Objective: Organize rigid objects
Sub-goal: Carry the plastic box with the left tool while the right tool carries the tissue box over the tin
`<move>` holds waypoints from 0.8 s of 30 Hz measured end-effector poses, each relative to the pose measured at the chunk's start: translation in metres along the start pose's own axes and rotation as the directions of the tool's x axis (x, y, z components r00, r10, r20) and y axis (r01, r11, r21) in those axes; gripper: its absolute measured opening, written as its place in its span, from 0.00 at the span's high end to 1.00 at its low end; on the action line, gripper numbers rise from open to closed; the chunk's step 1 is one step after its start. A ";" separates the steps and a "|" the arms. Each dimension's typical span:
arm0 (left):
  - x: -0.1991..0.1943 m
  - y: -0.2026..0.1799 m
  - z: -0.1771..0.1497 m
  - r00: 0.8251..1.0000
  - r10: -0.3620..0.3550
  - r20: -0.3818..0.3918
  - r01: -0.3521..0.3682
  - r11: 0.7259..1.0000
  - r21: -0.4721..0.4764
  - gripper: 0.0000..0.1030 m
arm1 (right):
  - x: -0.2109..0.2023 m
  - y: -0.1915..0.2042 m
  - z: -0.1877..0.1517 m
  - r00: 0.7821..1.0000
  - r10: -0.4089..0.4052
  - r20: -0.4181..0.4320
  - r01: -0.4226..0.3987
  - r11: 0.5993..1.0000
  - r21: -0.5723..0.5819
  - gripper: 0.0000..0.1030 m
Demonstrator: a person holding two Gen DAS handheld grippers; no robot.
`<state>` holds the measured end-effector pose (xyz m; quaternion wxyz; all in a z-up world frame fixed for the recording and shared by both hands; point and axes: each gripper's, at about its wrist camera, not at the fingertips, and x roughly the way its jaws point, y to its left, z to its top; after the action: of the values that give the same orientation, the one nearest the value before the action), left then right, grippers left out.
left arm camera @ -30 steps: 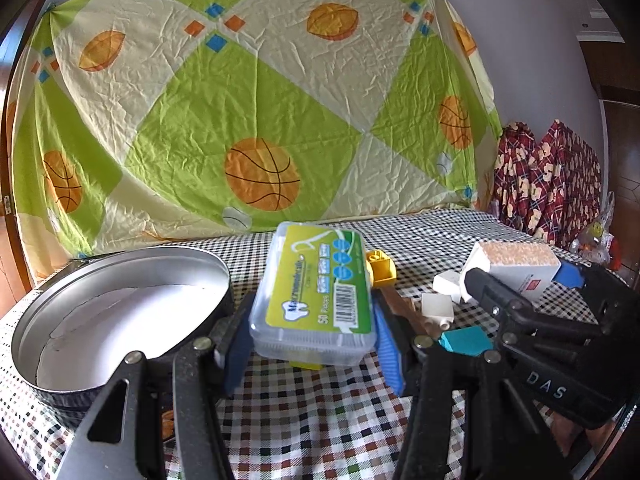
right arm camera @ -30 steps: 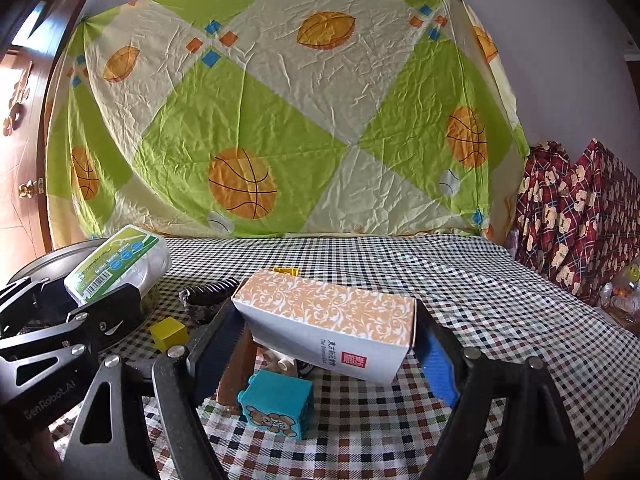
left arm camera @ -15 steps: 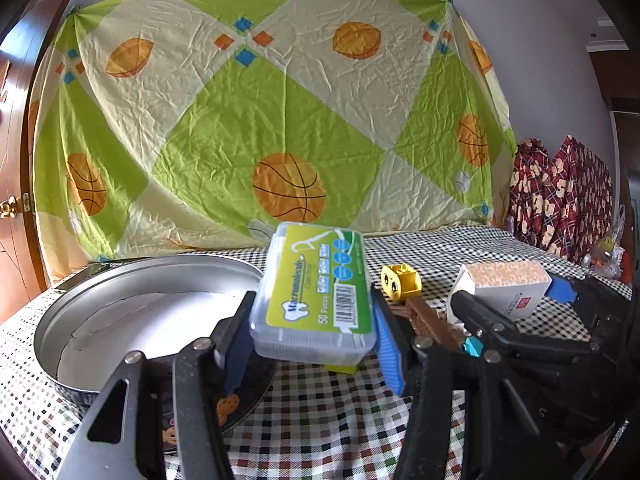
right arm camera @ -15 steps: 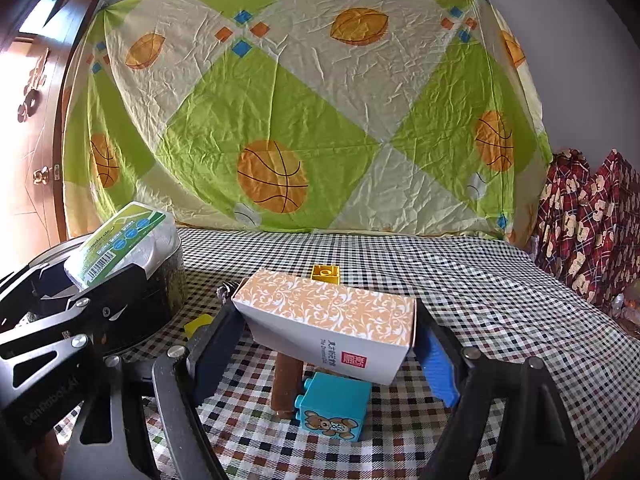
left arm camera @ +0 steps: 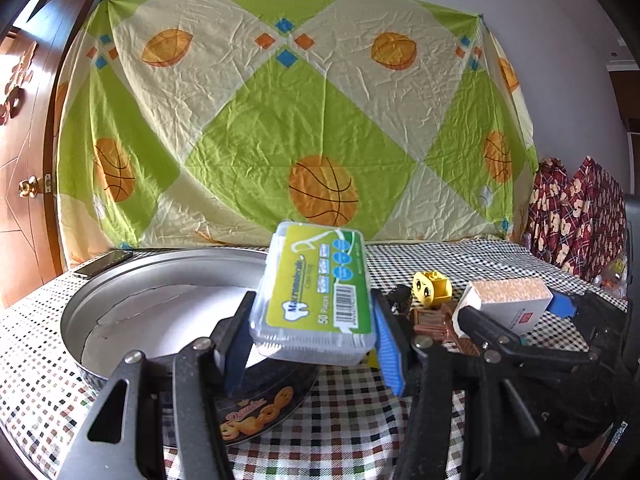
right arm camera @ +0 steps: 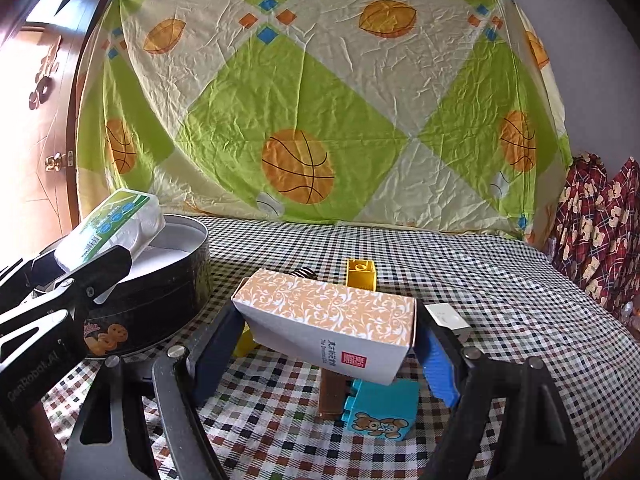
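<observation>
My left gripper (left arm camera: 312, 344) is shut on a clear plastic floss-pick box (left arm camera: 316, 292) with a green label, held in the air over the near right rim of a round metal cookie tin (left arm camera: 120, 300). The same box (right arm camera: 112, 228) shows at the left of the right wrist view, above the tin (right arm camera: 168, 288). My right gripper (right arm camera: 328, 344) is shut on a white carton with an orange floral top (right arm camera: 332, 324), lifted above the checked tablecloth. That carton (left arm camera: 504, 304) appears at the right of the left wrist view.
Toy bricks lie on the cloth: a yellow one (right arm camera: 361, 274), a teal bear brick (right arm camera: 380, 412), a brown piece (right arm camera: 330, 396) and a white block (right arm camera: 448, 316). A phone (left arm camera: 102, 263) lies behind the tin. Patterned fabric hangs at the back; a door stands left.
Both grippers have moved left across the table with their loads. The floss box now hangs over the tin's rim, and the tin has come closer in both views.
</observation>
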<state>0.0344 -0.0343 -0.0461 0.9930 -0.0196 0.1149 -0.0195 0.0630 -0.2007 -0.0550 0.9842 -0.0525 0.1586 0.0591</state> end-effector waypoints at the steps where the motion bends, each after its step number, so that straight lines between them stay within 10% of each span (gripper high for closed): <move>1: 0.000 0.003 0.000 1.000 0.002 0.001 -0.002 1.000 -0.005 0.48 | 0.001 0.002 0.000 1.000 0.002 -0.002 -0.002 1.000 -0.005 0.20; 24: -0.005 0.050 -0.002 0.997 0.071 0.022 -0.069 0.995 -0.072 0.48 | 0.009 0.045 0.004 0.995 0.097 -0.036 -0.099 0.993 -0.059 0.20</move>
<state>0.0306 0.0154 -0.0487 0.9931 -0.0513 0.1040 0.0197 0.0672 -0.1546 -0.0577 0.9753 -0.0756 0.1755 0.1111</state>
